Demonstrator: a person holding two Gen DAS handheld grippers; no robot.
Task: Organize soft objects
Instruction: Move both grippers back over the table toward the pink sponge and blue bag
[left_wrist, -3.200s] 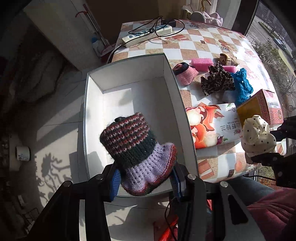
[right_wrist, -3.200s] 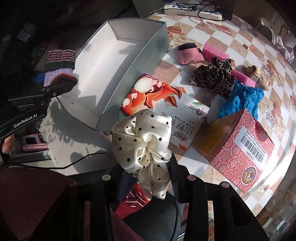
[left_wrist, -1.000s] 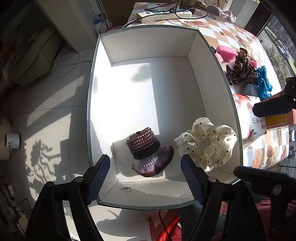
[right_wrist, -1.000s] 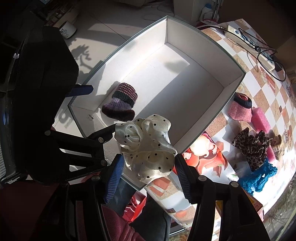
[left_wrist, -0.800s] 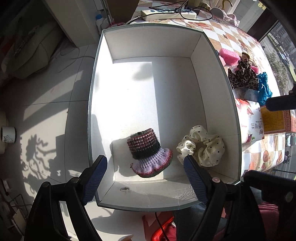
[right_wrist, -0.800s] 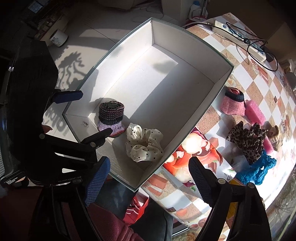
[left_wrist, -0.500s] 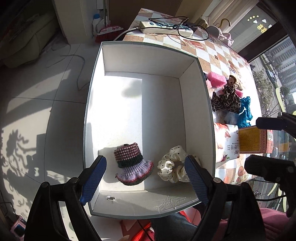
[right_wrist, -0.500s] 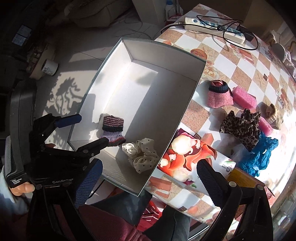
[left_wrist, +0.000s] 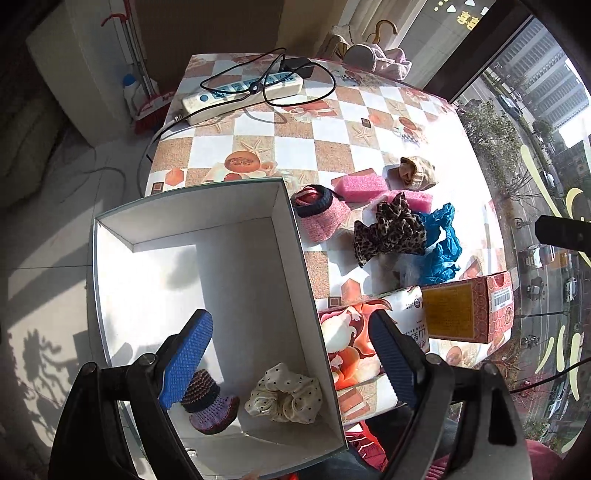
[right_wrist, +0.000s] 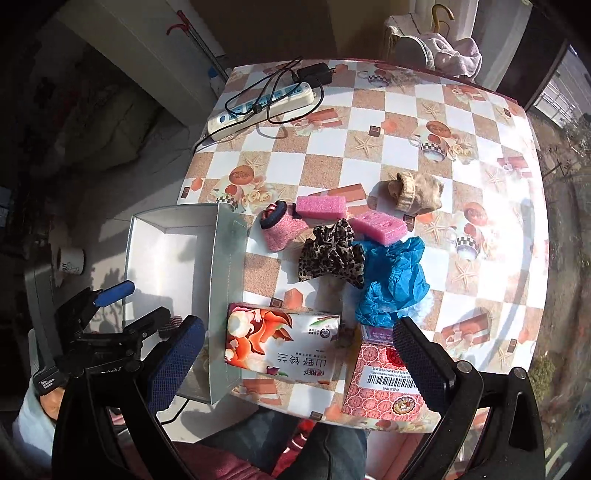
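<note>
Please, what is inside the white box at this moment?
Inside the white box, near its close end, lie a striped knitted hat and a cream dotted scrunchie, side by side. The left gripper's finger covers part of the hat and some floor.

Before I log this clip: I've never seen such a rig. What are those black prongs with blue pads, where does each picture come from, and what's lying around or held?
No robot here: a person holds a two-finger gripper in each hand, each carrying a fisheye camera looking along its fingers. One picture comes from the left gripper, the other from the right gripper. The blue pads are fingertips. Both grippers are open and hold nothing.

The white box beside the table holds a striped knitted piece and a cream dotted scrunchie.

On the table lie a pink knitted piece, two pink sponges, a leopard scrunchie, a blue crumpled piece, a beige knitted piece, a tissue pack, a red carton and a power strip.
</note>
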